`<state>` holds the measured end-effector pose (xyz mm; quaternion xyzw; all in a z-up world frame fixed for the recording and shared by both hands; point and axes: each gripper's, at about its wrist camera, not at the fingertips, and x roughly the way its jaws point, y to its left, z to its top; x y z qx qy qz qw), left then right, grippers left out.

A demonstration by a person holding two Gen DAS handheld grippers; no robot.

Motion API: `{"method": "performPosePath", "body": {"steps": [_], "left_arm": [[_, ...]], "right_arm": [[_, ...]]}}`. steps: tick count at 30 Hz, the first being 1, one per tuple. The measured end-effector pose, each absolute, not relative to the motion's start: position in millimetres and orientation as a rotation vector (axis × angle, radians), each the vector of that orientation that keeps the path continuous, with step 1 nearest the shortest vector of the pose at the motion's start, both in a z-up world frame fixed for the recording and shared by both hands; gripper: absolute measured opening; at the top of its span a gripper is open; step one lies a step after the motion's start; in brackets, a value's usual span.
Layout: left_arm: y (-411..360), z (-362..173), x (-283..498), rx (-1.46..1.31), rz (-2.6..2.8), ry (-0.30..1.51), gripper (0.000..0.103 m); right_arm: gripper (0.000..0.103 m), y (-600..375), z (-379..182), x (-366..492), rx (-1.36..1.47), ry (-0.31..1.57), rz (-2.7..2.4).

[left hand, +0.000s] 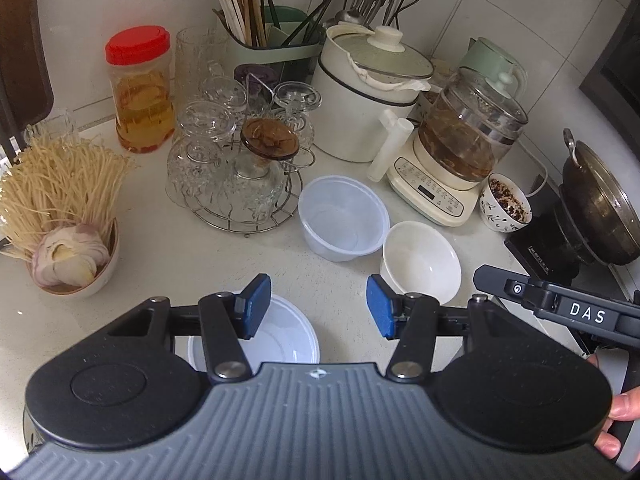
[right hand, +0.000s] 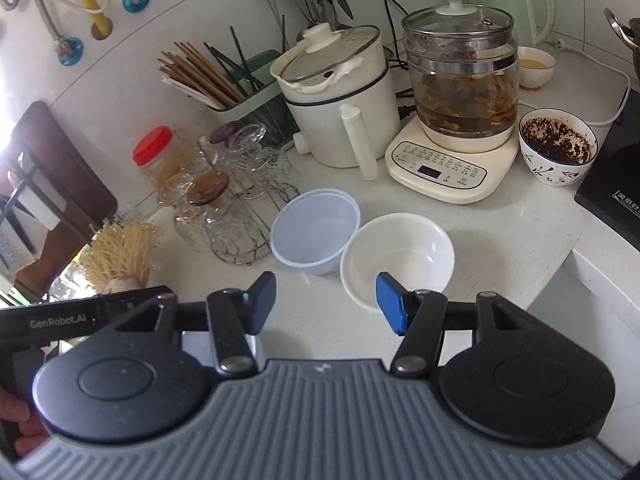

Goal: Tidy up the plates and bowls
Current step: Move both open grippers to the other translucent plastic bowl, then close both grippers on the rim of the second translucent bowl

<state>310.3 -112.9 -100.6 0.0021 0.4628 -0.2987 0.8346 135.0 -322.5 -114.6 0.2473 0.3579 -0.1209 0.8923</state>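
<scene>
We are holding both tongs, left (left hand: pixel 316 306) and right (right hand: pixel 326 302), apart and empty over the table (left hand: pixel 168 264), risking knocking the white bowl (right hand: pixel 398 260) against the touching plastic bowl (right hand: pixel 316 228) toward the glasses (right hand: pixel 224 216).

translucent plastic tub (left hand: pixel 343 216), glossy white ceramic bowl (left hand: pixel 420 261), matt speckled desk (left hand: pixel 208 264), clear glass cups on a wire rack (left hand: pixel 240 224)

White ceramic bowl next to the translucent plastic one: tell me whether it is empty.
Empty. The white ceramic bowl stands upright, and both views show its bare white inside with nothing in it.
</scene>
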Motion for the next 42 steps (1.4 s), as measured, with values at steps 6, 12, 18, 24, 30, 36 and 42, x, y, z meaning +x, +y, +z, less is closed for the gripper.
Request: {"method": "performPosePath", "body": {"steps": [6,12,18,24,30,36,42], "left_arm": [[-126,-114,330,-0.018,-0.608,1.022,0.059],[-141,-129,352,-0.027,-0.583,1.069,0.059],[-155,-140,375,-0.042,-0.528,1.093,0.067],[-164,-155,394,-0.079,-0.504,1.118,0.068],[-173,-174,405,-0.126,-0.49,1.14,0.068],[-179,-192,413,-0.197,-0.472,1.169,0.066],[-186,-206,417,-0.211,-0.466,1.184,0.054]], "right_arm": [[0.059,-341,-126,154,0.527,0.765,-0.251],[0.057,-354,-135,173,0.512,0.782,-0.233],[0.057,-371,-140,197,0.505,0.787,-0.207],[0.089,-390,-148,223,0.512,0.795,-0.187],[0.089,-401,-162,252,0.513,0.829,-0.135],[0.073,-410,-185,277,0.541,0.895,-0.062],[0.05,-413,-206,292,0.523,0.958,-0.037]]}}
